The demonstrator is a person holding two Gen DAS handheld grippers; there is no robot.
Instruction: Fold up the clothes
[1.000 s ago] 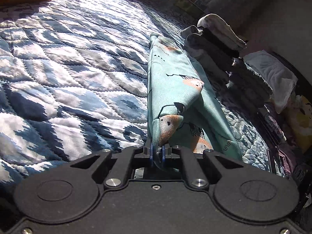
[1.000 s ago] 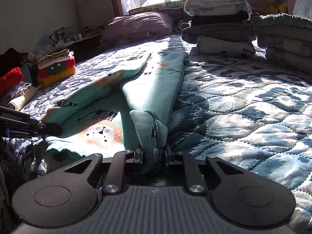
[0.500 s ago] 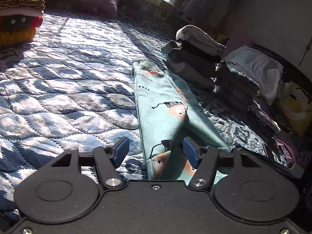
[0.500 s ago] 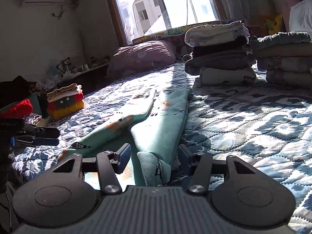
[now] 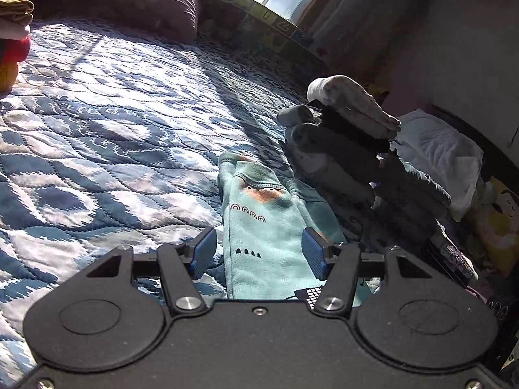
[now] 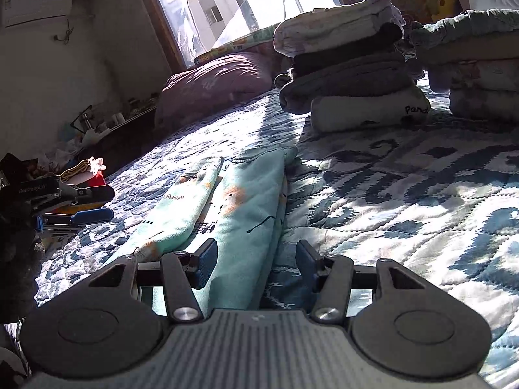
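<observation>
Both grippers, left point(image 5: 258, 253) and right point(image 6: 254, 267), had released the teal garment point(image 6: 240, 207); fingers apart, lengthwise fold laid toward 12 o'clock on bed point(image 6: 405, 210).

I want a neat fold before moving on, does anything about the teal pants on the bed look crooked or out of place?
Slightly. The teal pants lie flat on the quilt, but the two legs are not stacked: they splay apart toward the cuffs. Both grippers, left and right, are open. Nothing looks spilled or damaged.

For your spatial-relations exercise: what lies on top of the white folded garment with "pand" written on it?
On the white garment lie grey folded clothes, a dark one, and a pale bundle on top. Its underside is hidden against the quilt.
</observation>
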